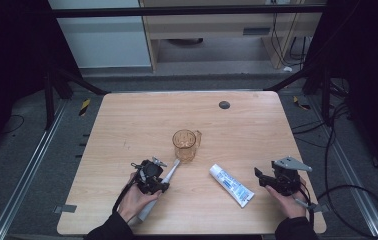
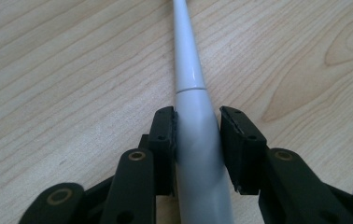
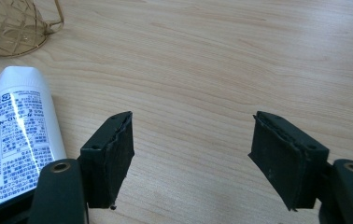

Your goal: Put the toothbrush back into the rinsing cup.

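Observation:
A white electric toothbrush [image 1: 173, 167] lies slanted on the wooden table [image 1: 127, 125], its head toward an amber glass cup [image 1: 185, 142]. My left gripper [image 1: 160, 184] is shut on the toothbrush's thick handle [image 2: 198, 158], with both black pads [image 2: 165, 135] against its sides. A white and blue toothpaste tube [image 1: 231, 185] lies flat right of the middle. My right gripper [image 1: 260, 176] hovers open just to the right of the tube [image 3: 20, 130], with nothing between its fingers [image 3: 191, 144]. The cup [image 3: 11, 23] shows at the upper left in the right gripper view.
A dark round plug [image 1: 224, 105] sits in the tabletop near the far edge. A strip of grey tape [image 1: 64, 208] marks the near left corner. Cables [image 1: 337, 195] run over the floor to the right of the table.

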A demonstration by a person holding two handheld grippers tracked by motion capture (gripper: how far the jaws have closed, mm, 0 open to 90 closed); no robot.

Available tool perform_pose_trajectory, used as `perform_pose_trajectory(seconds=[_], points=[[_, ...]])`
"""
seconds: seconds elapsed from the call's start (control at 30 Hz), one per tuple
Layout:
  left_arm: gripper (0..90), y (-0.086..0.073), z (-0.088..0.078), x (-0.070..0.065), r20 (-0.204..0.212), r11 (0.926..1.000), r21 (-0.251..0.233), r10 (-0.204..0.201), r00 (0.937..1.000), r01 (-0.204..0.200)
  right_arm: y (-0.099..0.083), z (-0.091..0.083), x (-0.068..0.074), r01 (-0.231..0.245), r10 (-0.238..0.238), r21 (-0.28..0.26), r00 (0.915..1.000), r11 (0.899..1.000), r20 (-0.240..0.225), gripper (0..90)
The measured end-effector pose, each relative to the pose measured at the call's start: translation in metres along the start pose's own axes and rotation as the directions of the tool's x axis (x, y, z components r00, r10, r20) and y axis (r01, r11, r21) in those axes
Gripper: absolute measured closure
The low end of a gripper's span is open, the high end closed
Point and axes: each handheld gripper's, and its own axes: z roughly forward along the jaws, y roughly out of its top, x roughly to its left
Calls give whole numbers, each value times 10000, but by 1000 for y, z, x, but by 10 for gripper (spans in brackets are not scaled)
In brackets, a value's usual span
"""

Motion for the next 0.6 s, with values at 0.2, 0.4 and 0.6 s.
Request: perform_pose_trajectory(seconds=[0.2, 0.4, 0.6], points=[[672, -1, -1, 1, 98, 9998, 77, 208, 9997, -208, 0, 1, 0, 23, -23, 21, 10000, 10000, -11, 298], [675, -1, -5, 0, 134, 9993, -12, 373, 9992, -373, 0, 1, 0, 20, -20, 30, 10000, 10000, -19, 298], [676, 0, -16, 2, 293, 9984, -161, 554, 9980, -550, 0, 0, -1, -61, 62, 72, 10000, 10000, -41, 298]])
